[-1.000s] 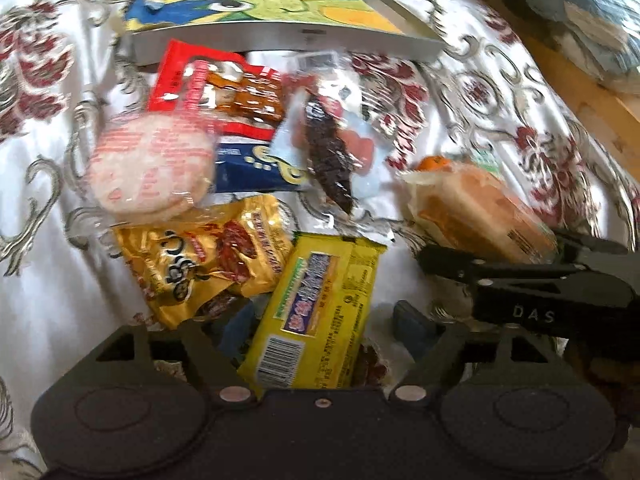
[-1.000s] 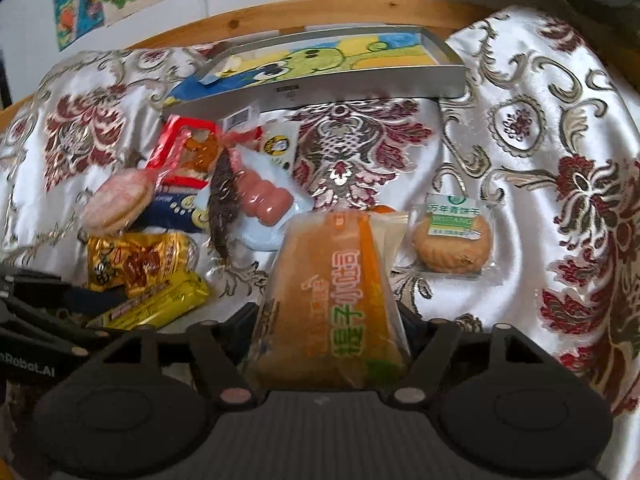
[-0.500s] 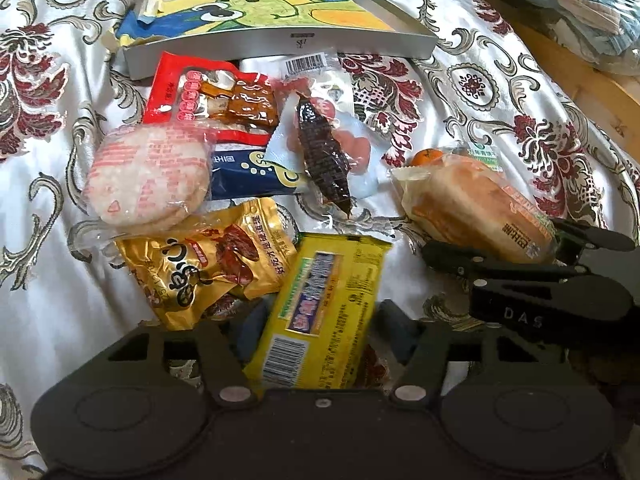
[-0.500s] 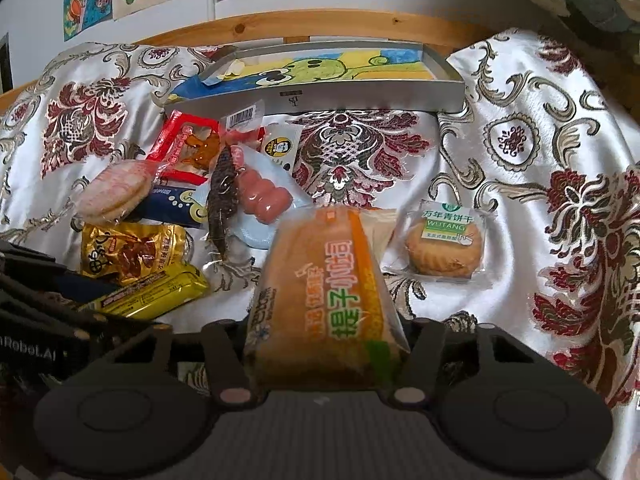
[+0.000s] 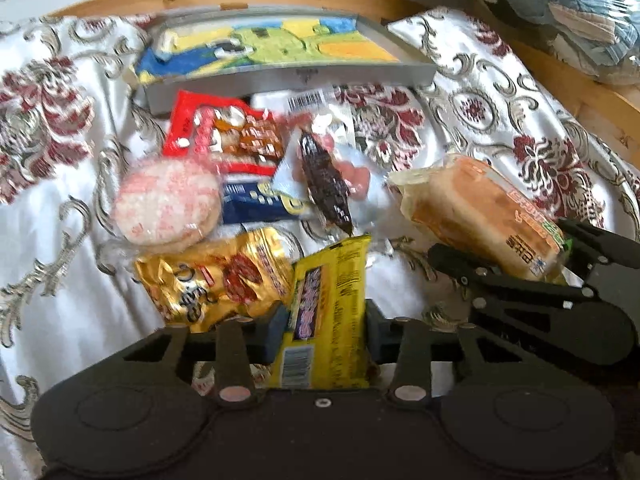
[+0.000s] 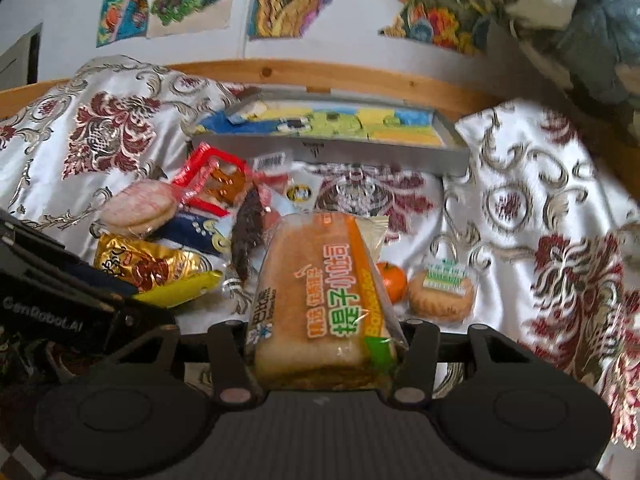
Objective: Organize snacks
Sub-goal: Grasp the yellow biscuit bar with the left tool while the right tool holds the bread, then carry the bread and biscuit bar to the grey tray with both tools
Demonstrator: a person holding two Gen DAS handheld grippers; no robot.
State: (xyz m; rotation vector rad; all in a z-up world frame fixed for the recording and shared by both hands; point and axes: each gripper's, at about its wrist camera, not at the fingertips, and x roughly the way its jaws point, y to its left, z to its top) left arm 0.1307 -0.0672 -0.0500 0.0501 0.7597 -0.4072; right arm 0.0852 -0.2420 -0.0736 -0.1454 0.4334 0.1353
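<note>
Both pairs of jaws were clamped on snacks: the left gripper [image 5: 326,332] pinched a yellow wafer packet [image 5: 328,312], the right gripper [image 6: 326,340] a wrapped bread loaf [image 6: 320,300], each apparently lifted off the patterned cloth [image 6: 520,184] for carrying to the grey tray [image 6: 336,148] beyond the snack pile [image 5: 240,184]. Only a cartoon picture showed inside the tray, no snacks.

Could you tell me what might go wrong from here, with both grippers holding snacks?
The left gripper pinches the yellow pack near one end, so it may swing or slip. The right gripper squeezes the soft bread and could crush it. The two grippers sit close together and may collide on the way to the tray.
</note>
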